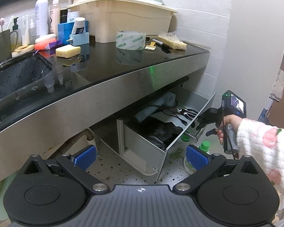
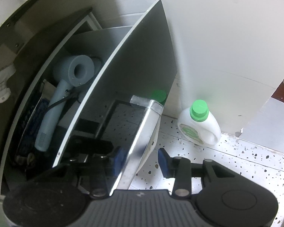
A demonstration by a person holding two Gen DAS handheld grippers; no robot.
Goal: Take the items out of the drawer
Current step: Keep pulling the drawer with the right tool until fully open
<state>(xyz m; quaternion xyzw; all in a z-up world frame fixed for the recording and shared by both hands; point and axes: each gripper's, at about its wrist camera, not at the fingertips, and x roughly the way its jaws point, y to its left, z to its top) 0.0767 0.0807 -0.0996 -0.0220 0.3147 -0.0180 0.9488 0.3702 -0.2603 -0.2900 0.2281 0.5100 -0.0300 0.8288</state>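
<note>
Left wrist view: drawer [image 1: 153, 132] under the worktop [image 1: 107, 64] stands pulled out. Left tongs [image 1: 140, 156] hang back, well apart from it, blue pads spread wide with nothing between them. Right tongs [image 1: 202, 122] are at the chrome handle [image 1: 195, 134] on the drawer front, at the right of the scene.

Right wrist view: right tongs [image 2: 142, 160] straddle the handle [image 2: 142, 132]; one blue pad on each side, with a gap showing on the right side, so apart, not clamped.

Step in hand, as I judge it: finish with the handle, then reach in. To do it well, back the right tongs straight off the handle so the pads do not drag the drawer shut, then enter from above, over the front panel.

Contents: pale blue-grey hair dryer [image 2: 66, 94], lying along the drawer, ring-shaped head at the far end, slim round handle pointing near; smooth matte plastic, likely slippery. The handle looks the best grip, taken across its width. Its black cord [image 1: 172, 113] loops loosely and could snag. Scissors [image 1: 189, 112] lie at the far right; crumpled black plastic bag [image 1: 160, 132] fills the near part.

Drawer front is mirror-glossy, reflecting the speckled floor [image 2: 227, 160]. Detergent bottle [image 2: 200, 123], white with green cap, stands on the floor just right of the drawer.
</note>
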